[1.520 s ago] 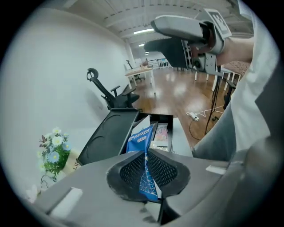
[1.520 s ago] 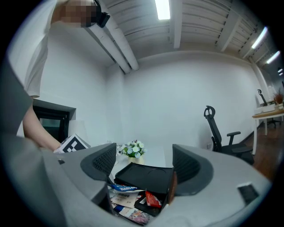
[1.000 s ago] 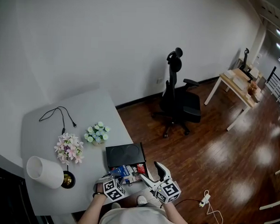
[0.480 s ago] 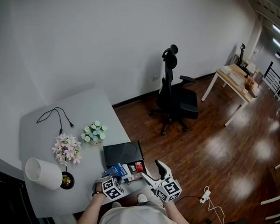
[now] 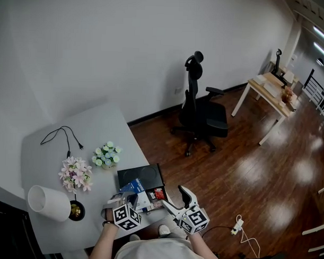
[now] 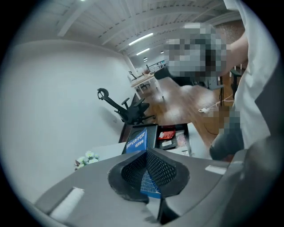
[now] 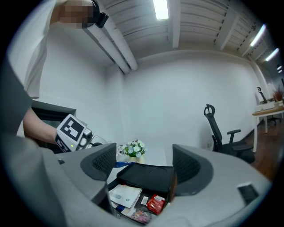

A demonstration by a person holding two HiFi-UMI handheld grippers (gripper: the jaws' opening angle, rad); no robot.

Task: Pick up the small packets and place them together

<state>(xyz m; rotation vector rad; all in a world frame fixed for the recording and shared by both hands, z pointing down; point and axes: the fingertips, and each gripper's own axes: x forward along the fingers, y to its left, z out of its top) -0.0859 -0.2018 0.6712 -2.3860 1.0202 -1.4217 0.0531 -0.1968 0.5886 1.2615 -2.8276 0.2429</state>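
Observation:
My left gripper (image 5: 129, 200) (image 6: 147, 170) is shut on a blue drip-coffee packet (image 5: 132, 187) (image 6: 136, 142), held up above the table's near edge. The packet stands upright between the mesh pads (image 6: 162, 168). Below it, an open black box (image 5: 142, 177) (image 7: 146, 175) holds a white packet (image 7: 124, 195), a red packet (image 5: 159, 194) (image 7: 156, 204) and other small packets. My right gripper (image 5: 176, 202) (image 7: 146, 166) stands open just right of the box, with nothing between its fingers. In the right gripper view the left gripper's marker cube (image 7: 73, 132) and the blue packet (image 7: 126, 164) show at left.
On the grey table (image 5: 49, 159) stand a white lamp (image 5: 48, 199), pink flowers (image 5: 75, 174), a small pale bouquet (image 5: 107, 153) (image 7: 133, 148) and a black cable (image 5: 61, 134). A black office chair (image 5: 199, 114) and a power strip (image 5: 236, 230) are on the wooden floor at right.
My left gripper has risen from the pile in the box, taking the blue packet up with it. The right gripper has stayed in place, open.

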